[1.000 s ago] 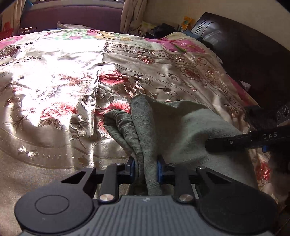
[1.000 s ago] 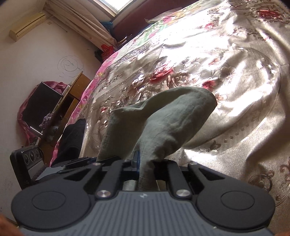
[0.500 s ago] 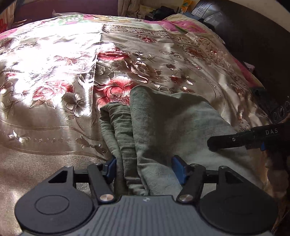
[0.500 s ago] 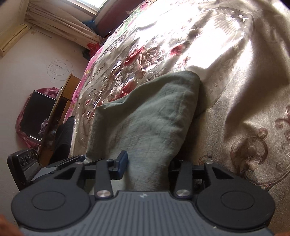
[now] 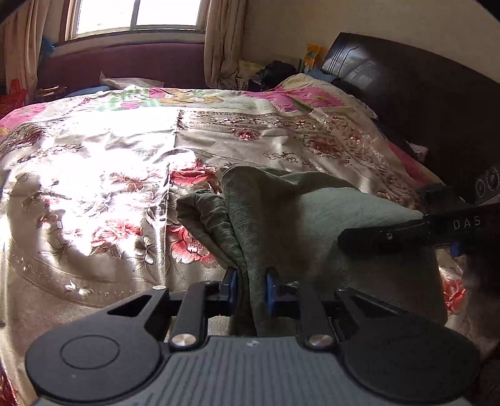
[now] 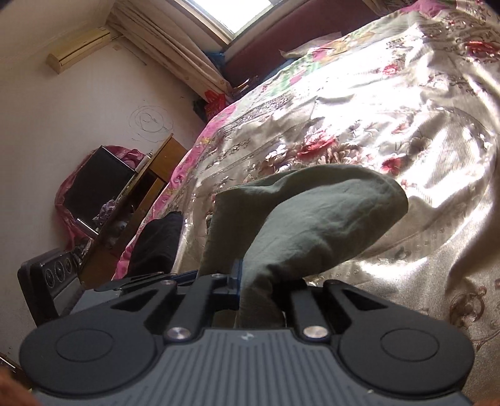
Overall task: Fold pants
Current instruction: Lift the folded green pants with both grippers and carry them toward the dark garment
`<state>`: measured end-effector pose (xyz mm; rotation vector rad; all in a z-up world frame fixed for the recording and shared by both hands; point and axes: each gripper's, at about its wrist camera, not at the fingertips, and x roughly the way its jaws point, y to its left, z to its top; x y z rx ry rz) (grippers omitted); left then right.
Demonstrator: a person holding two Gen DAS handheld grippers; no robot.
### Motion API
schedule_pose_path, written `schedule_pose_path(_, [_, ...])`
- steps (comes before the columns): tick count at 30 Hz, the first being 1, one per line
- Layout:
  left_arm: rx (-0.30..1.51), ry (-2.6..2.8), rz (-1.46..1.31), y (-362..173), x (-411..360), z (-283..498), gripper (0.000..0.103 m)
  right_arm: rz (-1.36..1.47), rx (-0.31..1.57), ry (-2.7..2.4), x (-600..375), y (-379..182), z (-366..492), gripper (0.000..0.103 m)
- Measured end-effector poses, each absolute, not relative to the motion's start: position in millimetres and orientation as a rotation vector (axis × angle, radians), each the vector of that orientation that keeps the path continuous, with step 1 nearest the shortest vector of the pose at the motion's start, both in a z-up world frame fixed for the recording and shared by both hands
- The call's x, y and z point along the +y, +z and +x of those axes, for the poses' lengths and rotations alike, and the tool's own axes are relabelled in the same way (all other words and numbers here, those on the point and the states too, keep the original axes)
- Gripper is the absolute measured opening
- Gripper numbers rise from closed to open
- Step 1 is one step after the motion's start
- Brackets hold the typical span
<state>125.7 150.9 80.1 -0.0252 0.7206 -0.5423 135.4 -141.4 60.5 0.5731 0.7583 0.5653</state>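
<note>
Both grippers pinch the green pants (image 5: 281,218): left gripper (image 5: 250,292) on a bunched fold, right gripper (image 6: 259,290) likewise, far pad hidden, above floral bedspread (image 5: 93,175).

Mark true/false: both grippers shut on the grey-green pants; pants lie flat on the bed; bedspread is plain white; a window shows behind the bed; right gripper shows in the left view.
1. Both the left gripper and the right gripper are shut on the grey-green cloth pants. True.
2. The pants lie flat. False: they are bunched and lifted at the pinched edges.
3. The bedspread is plain white. False: shiny satin with red flowers.
4. A window shows behind the bed. True.
5. The right gripper appears in the left wrist view. True, at the right edge.
</note>
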Motion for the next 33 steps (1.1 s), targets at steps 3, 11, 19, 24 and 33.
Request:
schedule_pose_path(3, [0.673,-0.530,-0.071,96,170,126,0.032,0.570,0.720,0.598,-130,82,139,0.010])
schedule_pose_path(11, [0.546,-0.422,-0.173,121,248,138,0.031,0.512,0.694,0.731,-67,121,181,0.010])
schedule_pose_path(19, [0.513,-0.185,-0.276,114,374,164,0.031,0.481,0.779,0.972,64,118,270,0.011])
schedule_pose_path(24, [0.508,-0.041,-0.297,116,449,185,0.031,0.474,0.857,1.090,166,111,322,0.011])
schedule_pose_path(33, [0.586,0.103,-0.335,96,541,208,0.031,0.404,0.990,1.165,293,89,363,0.010])
